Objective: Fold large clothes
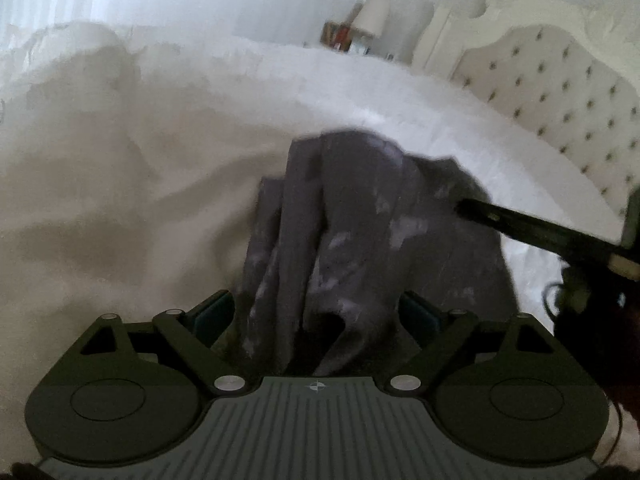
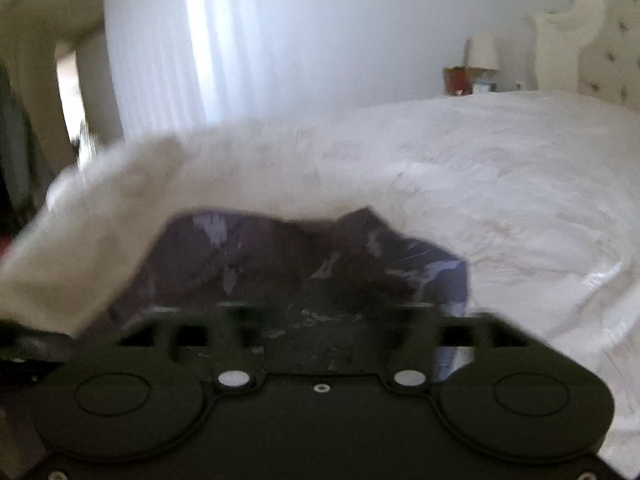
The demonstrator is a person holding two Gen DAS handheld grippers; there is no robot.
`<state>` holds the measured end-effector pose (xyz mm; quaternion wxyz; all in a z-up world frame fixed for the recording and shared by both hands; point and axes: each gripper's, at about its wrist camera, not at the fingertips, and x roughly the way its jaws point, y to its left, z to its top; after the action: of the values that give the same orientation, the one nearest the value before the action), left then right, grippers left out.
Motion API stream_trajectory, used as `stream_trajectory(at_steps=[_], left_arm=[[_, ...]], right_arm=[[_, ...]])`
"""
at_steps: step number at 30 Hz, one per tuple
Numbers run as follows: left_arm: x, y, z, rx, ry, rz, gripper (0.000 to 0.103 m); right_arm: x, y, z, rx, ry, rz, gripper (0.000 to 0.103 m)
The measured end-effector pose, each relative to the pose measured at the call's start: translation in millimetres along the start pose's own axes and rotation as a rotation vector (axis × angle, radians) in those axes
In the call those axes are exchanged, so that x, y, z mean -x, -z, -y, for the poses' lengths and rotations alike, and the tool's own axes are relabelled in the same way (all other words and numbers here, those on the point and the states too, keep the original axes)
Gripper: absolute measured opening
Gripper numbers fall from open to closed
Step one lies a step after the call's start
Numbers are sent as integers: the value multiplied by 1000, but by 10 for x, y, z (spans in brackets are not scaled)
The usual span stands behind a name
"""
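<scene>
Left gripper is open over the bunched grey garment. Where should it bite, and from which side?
Grip the raised vertical fold of the grey garment lying between the left gripper fingers, coming straight forward from the near side. That ridge stands proud of the white bedding, so the pads likely catch cloth only.

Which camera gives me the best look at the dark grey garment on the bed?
The left wrist view: the dark grey garment shows there as bunched folds on the white bed cover, fairly sharp. The right wrist view shows it blurred and partly behind the gripper body.
</scene>
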<state>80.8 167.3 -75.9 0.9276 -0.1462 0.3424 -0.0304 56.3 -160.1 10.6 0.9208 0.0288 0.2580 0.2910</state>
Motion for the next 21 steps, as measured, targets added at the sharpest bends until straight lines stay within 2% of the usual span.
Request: stream_trajectory(at_steps=[3,6,10,13,16,18,21], left_arm=[[-35,-42,-36,3,20,-6,90],[-127,-37,-113,17,12,-62,90],[-241,-9,-208,54,47,-164,91],[-353,11,-271,80,113,-231,92],[-442,31,-329,109,171,-256,94],[-500,26,-354,134,217,-274,97],[-596,11,-355,160,299,-303,101]], right_arm=[[243,23,218,-111,-27,28,82],[340,124,507,-262,-33,-8,83],[283,358,816,-460,-147,-73,84],[98,503,861,-546,-257,-136,84],[-144,629,828,-618,-352,-170,83],[-225,661,811,-665,-377,-163,83],[-311,609,756,-673,-377,-175,83]])
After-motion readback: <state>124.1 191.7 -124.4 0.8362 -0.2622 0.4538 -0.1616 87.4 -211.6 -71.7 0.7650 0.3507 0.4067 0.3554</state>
